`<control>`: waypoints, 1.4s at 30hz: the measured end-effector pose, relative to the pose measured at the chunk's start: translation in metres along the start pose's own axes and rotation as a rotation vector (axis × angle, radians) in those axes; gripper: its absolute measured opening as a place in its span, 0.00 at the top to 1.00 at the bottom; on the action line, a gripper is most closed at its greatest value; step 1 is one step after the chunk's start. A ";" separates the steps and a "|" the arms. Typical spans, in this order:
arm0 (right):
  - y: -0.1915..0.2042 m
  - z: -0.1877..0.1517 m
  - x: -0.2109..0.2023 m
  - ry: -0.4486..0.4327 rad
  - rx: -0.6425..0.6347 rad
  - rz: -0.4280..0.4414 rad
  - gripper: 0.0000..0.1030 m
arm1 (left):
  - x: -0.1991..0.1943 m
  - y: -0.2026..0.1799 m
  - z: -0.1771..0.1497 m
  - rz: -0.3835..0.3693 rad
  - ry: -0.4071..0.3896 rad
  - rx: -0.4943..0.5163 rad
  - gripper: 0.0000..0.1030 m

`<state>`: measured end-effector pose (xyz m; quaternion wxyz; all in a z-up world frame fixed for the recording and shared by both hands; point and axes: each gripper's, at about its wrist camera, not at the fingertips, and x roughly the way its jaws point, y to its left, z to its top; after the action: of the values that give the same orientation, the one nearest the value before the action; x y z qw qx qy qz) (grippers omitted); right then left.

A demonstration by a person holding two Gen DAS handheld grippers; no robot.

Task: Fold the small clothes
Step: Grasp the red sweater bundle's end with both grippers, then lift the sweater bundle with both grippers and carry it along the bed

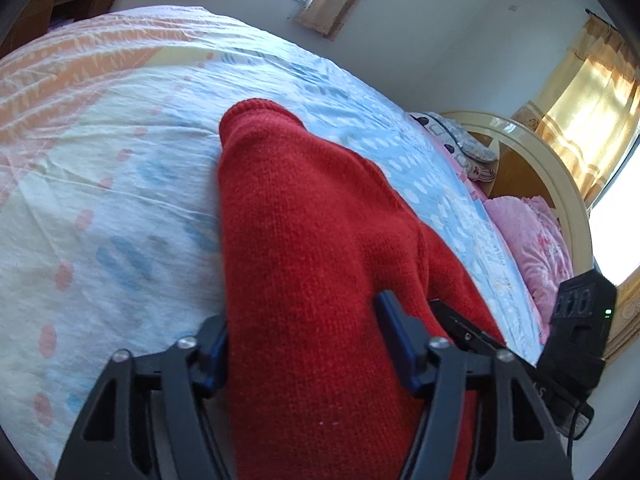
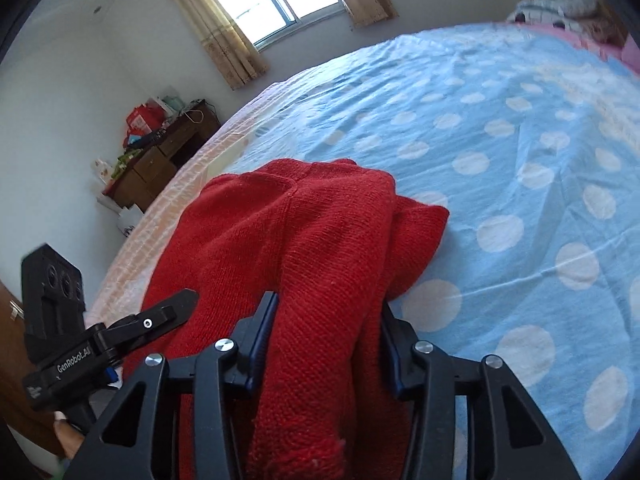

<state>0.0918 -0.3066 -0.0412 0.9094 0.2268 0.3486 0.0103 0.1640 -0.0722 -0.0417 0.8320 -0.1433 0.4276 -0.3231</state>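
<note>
the red knitted wool sweater (image 1: 304, 248) lies on the bed sheet with pale blue and pink dots (image 1: 100, 208), and both grippers have its near edge.

in the left wrist view the left gripper (image 1: 304, 340) has the cloth filling the gap between its blue pads (image 1: 394, 326). the jaws stand about half open, and the pads seem to press on a thick bundle of knit. the sleeve end reaches away toward 11 o'clock.

in the right wrist view the right gripper (image 2: 326, 340) is closed a little narrower on a folded ridge of the same sweater. the rest of the garment is bunched toward 12 o'clock, and one loose flap hangs at 2 o'clock. the other gripper shows at 9 o'clock.

i judge the step is to carry this edge over to make a fold. to do it well, both hands should go together at the same height, so the knit does not stretch or twist. the grip should stay firm, because wool is heavy and can slip. the bunched part at 12 o'clock should be smoothed flat before laying down.
</note>
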 end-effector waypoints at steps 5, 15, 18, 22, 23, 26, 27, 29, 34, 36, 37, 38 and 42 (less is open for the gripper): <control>0.020 -0.003 -0.004 -0.038 -0.105 -0.091 0.63 | -0.001 -0.003 -0.001 0.040 -0.012 0.017 0.48; 0.055 -0.023 -0.041 -0.087 -0.171 -0.143 0.66 | -0.041 -0.002 -0.021 0.089 0.019 -0.026 0.58; 0.068 -0.035 -0.059 -0.092 -0.175 -0.114 0.66 | -0.059 -0.008 -0.033 0.132 0.024 0.006 0.58; 0.088 -0.054 -0.078 -0.097 -0.204 -0.101 0.66 | -0.081 -0.018 -0.049 0.206 0.017 0.060 0.58; 0.095 -0.061 -0.084 -0.099 -0.209 -0.096 0.66 | -0.086 -0.020 -0.052 0.224 0.014 0.074 0.58; 0.107 -0.073 -0.095 -0.103 -0.204 -0.078 0.66 | -0.104 -0.023 -0.062 0.258 -0.003 0.102 0.58; 0.110 -0.077 -0.099 -0.106 -0.202 -0.073 0.66 | -0.110 -0.023 -0.065 0.266 -0.008 0.107 0.58; 0.116 -0.084 -0.106 -0.108 -0.194 -0.059 0.66 | -0.119 -0.021 -0.069 0.273 -0.013 0.107 0.58; 0.133 -0.096 -0.116 -0.101 -0.196 -0.030 0.66 | -0.139 -0.016 -0.077 0.296 -0.032 0.097 0.59; 0.141 -0.098 -0.118 -0.102 -0.209 -0.021 0.66 | -0.148 -0.012 -0.079 0.308 -0.047 0.096 0.59; 0.148 -0.100 -0.119 -0.104 -0.221 -0.016 0.66 | -0.153 -0.011 -0.080 0.311 -0.053 0.094 0.59; 0.152 -0.101 -0.120 -0.106 -0.227 -0.011 0.66 | -0.159 -0.008 -0.081 0.313 -0.059 0.089 0.59; 0.175 -0.104 -0.122 -0.109 -0.249 0.019 0.66 | -0.179 0.007 -0.082 0.337 -0.086 0.067 0.59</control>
<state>-0.0424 -0.1287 0.0408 0.9479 0.1159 0.2925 0.0496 0.0254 0.0547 0.0168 0.8962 -0.0556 0.3986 -0.1866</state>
